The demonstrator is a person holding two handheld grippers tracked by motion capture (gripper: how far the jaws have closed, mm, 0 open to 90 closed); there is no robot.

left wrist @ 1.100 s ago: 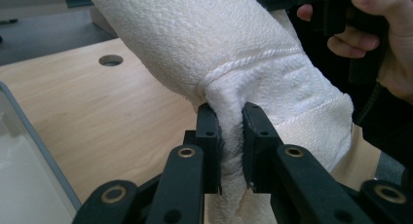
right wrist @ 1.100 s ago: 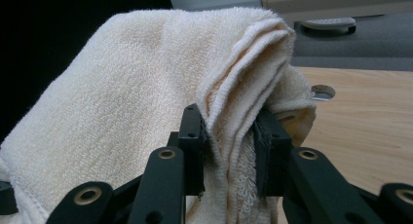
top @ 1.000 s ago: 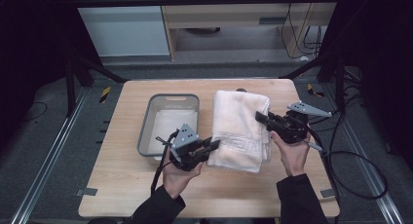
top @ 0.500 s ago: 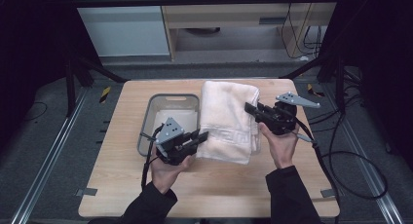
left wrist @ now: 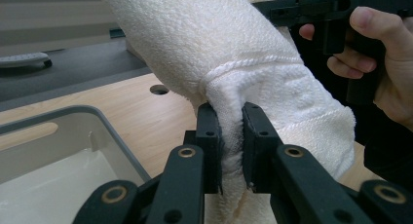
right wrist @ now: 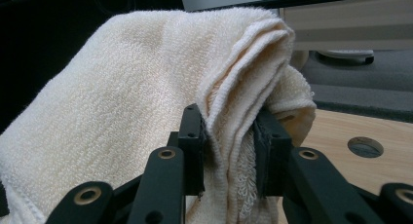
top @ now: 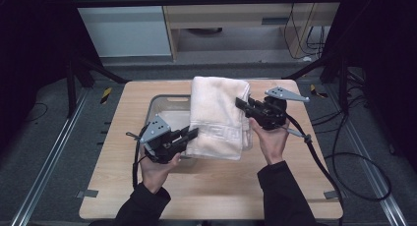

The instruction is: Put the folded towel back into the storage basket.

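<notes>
Leftward and up went the folded cream terry towel [top: 218, 117] since the earlier frames; it had lain flat on the table's right half and now hung lifted over the clear plastic rectangular bin [top: 167, 112]. That suggested a transfer into the bin, nearly at the drop. The left gripper [left wrist: 232, 131] had its jaws pinched narrow on the towel's near edge, cloth bunched between them. The right gripper [right wrist: 229, 136] clamped the stacked folds of the far edge likewise. Between them the towel sagged, its lower end near the bin's right wall. Outward, the round-cornered light wooden table [top: 305, 186] lay bare toward the person, leaving room for lowering.
</notes>
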